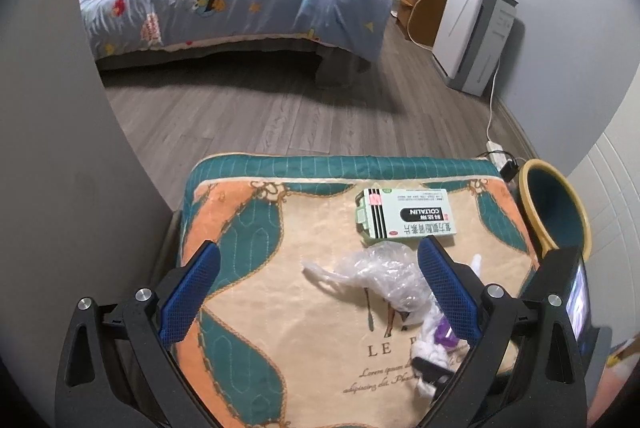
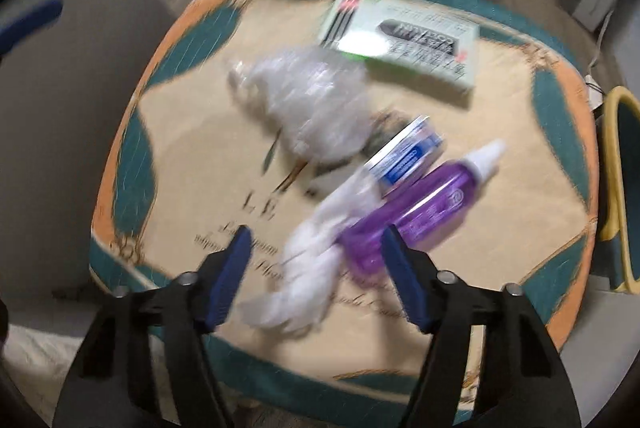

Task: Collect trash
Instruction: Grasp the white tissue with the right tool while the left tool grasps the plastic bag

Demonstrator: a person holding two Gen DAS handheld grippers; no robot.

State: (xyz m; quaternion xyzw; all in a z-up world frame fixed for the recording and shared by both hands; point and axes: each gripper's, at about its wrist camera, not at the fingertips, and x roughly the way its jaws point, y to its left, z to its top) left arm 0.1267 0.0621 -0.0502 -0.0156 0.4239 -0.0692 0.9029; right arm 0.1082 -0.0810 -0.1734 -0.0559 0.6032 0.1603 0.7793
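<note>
My right tool [image 2: 316, 252] hangs open over the tissue [image 2: 308, 268], which lies on the cushion [image 2: 120, 168] touching the purple bottle [image 2: 420, 208]; if I close carelessly, I judge I may catch the bottle and roll it off. My left tool [image 1: 320, 280] is open and empty too, by the plastic wrap [image 1: 380, 268]. The pill box [image 1: 408, 218] lies beyond the wrap, the bin [image 1: 560, 208] just beside the cushion.
</note>
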